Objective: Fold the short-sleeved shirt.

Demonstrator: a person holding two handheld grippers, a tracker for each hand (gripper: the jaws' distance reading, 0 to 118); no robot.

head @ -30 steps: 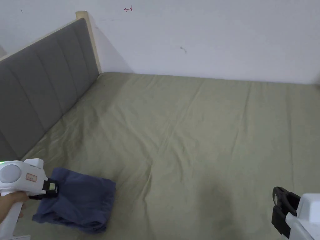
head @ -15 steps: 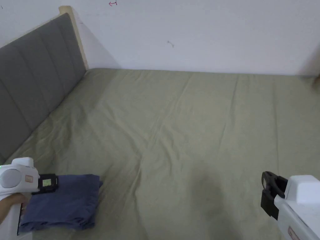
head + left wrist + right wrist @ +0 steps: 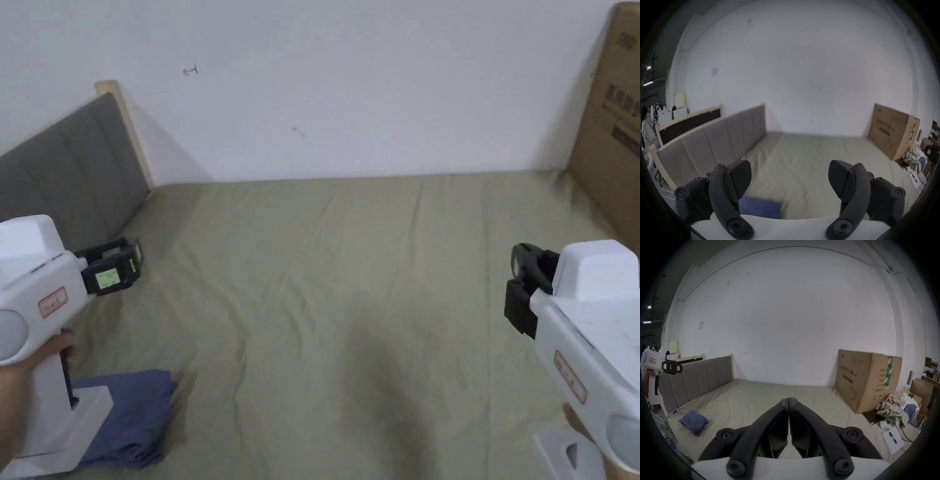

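The blue short-sleeved shirt (image 3: 134,422) lies folded into a small bundle on the olive bed sheet (image 3: 350,281) near the front left corner, also seen as the shirt (image 3: 759,207) and the shirt (image 3: 693,421). My left gripper (image 3: 128,265) is raised well above the shirt; its own view shows the left gripper (image 3: 790,175) open with nothing between the jaws. My right gripper (image 3: 522,287) hovers over the right side of the bed, and the right gripper (image 3: 788,400) is shut on nothing.
A grey padded headboard (image 3: 59,172) runs along the left of the bed. A large cardboard box (image 3: 609,125) stands at the right edge against the white wall. A heap of clothes (image 3: 893,408) and papers (image 3: 894,442) lie beside the bed on the right.
The left gripper has let go of the folded shirt and risen clear of it, jaws now open. The right gripper has also lifted. The head camera has tilted up and turned right.
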